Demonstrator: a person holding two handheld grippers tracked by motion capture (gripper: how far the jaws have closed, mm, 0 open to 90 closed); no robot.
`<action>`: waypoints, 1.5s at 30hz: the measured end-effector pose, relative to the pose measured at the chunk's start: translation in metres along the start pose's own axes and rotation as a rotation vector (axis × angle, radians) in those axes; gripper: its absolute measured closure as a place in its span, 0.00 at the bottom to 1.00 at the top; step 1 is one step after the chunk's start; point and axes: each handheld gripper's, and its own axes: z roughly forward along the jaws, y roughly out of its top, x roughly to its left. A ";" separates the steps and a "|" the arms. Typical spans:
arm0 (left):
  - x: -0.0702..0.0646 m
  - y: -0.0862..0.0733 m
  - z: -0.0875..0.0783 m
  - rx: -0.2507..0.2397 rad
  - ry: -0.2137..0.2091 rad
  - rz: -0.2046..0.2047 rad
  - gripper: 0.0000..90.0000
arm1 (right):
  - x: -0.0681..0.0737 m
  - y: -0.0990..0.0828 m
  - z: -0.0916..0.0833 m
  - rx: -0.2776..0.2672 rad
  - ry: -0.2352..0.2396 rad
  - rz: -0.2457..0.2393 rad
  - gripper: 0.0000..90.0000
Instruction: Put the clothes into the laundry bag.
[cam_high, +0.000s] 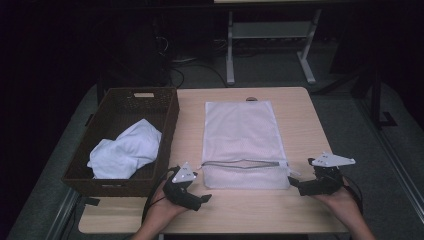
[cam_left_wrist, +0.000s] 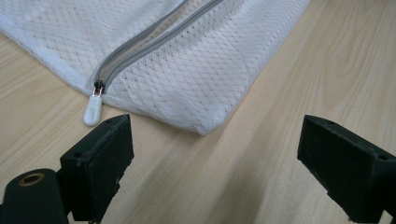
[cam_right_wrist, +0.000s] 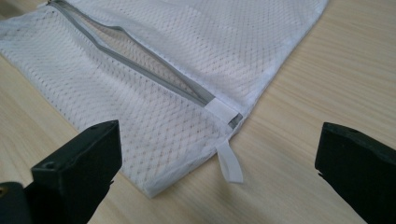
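At the mesh bag's (cam_high: 245, 142) near corners, your left gripper (cam_high: 197, 192) and right gripper (cam_high: 296, 184), both released, jaws spread apart.

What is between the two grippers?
The white mesh bag, its zippered near end, lies between the left gripper and right gripper in the high view.

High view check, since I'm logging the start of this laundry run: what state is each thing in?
Mesh laundry bag: flat on the table, zipper open.
Zipper pull: at the bag's left end, lying on the table.
White cloth: crumpled inside the basket.
Left claw: open, holding nothing.
Right claw: open, holding nothing.
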 end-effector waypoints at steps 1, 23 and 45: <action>0.000 0.000 0.000 -0.002 -0.002 -0.002 0.11 | -0.001 0.001 0.001 -0.001 0.003 0.001 0.00; 0.000 -0.001 -0.001 0.003 -0.006 -0.007 0.11 | -0.018 0.029 0.033 0.034 0.031 0.006 0.00; 0.001 -0.001 0.000 -0.007 -0.016 -0.021 0.11 | -0.032 0.065 0.062 0.059 0.065 0.030 0.17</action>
